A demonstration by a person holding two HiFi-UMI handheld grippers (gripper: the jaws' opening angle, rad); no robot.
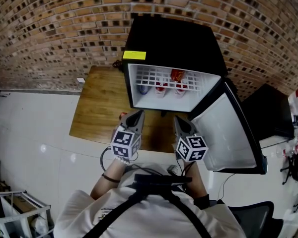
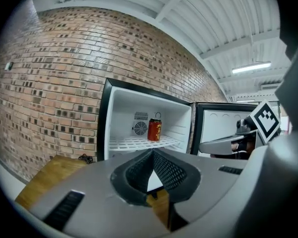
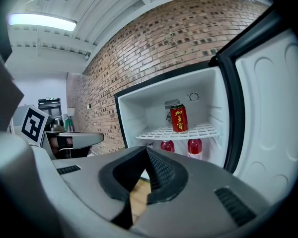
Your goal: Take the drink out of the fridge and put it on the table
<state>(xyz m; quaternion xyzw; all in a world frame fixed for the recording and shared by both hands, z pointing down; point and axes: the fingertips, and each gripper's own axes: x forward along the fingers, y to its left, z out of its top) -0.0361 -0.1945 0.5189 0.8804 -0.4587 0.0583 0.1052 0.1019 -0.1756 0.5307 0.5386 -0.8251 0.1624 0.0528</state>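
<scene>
Item: red can [image 3: 178, 117], upright on the upper wire shelf [image 3: 208, 131] of the open fridge [image 1: 174, 38], untouched.
Left gripper [image 1: 138, 114] and right gripper [image 1: 179, 120]: jaws together, empty, short of the fridge.
Risk: a reach with closed jaws likely topples the can backward.

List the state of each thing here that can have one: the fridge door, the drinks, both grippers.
Fridge door: open, swung wide.
Red can: upright on the wire shelf.
Red bottles: standing under that shelf.
Left gripper: shut, empty.
Right gripper: shut, empty.
</scene>
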